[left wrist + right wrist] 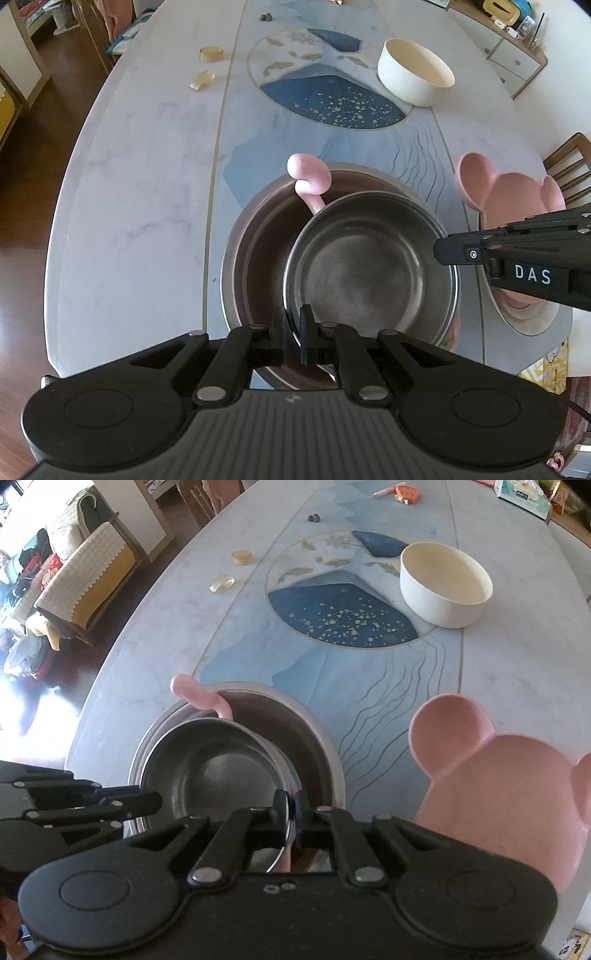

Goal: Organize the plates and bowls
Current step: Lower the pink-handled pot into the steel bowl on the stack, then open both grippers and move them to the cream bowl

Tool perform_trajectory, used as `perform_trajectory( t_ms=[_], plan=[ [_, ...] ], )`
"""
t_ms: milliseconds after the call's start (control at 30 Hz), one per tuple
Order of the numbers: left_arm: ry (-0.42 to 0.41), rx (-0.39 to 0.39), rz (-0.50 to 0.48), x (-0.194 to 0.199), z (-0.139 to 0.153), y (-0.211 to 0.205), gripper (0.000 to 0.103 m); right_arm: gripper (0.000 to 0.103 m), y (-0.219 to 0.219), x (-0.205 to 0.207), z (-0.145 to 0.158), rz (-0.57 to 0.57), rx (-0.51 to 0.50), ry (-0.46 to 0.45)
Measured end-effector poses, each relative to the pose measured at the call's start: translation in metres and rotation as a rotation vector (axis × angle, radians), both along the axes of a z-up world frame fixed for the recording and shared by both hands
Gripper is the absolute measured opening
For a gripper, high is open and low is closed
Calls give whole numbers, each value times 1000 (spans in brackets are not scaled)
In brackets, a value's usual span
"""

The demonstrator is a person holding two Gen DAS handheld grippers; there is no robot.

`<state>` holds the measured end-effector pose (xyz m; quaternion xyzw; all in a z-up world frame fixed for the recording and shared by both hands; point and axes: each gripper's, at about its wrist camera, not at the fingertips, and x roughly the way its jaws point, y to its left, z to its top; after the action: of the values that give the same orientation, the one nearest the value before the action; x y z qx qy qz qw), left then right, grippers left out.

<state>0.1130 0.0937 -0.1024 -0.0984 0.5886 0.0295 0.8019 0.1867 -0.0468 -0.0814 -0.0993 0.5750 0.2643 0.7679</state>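
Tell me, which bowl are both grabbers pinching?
The smaller steel bowl, tilted inside the bigger steel bowl. The left gripper and right gripper each clamp its rim. The cream bowl sits alone farther away, untouched.

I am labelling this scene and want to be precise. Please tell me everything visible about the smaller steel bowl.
The smaller steel bowl is round, with dull grey metal, a flat bottom and a thin rolled rim; it looks empty. It sits tilted inside the larger steel bowl, off-centre toward the viewer's right in the left wrist view. Both tools are closed on its rim: the left tool on the near edge, the right tool on another edge. A pink spoon lies partly beneath it, its handle sticking out.
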Motion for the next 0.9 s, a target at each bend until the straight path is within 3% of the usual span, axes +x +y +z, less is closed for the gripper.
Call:
perform_trajectory(
  t_ms=[233,667,800,900],
  plan=[
    [-16,-49,7,-3,1,9,6,18,1,1,4,1,13,-1],
    [-141,2,-52,-6,38,5,9,27,-3,-5,25,20,37,-30],
    [-172,19,-72,-2,49,-1,10,40,-7,-8,35,28,56,-52],
    [-188,15,-79,2,57,-7,10,43,-12,-6,44,33,76,-64]
  ],
)
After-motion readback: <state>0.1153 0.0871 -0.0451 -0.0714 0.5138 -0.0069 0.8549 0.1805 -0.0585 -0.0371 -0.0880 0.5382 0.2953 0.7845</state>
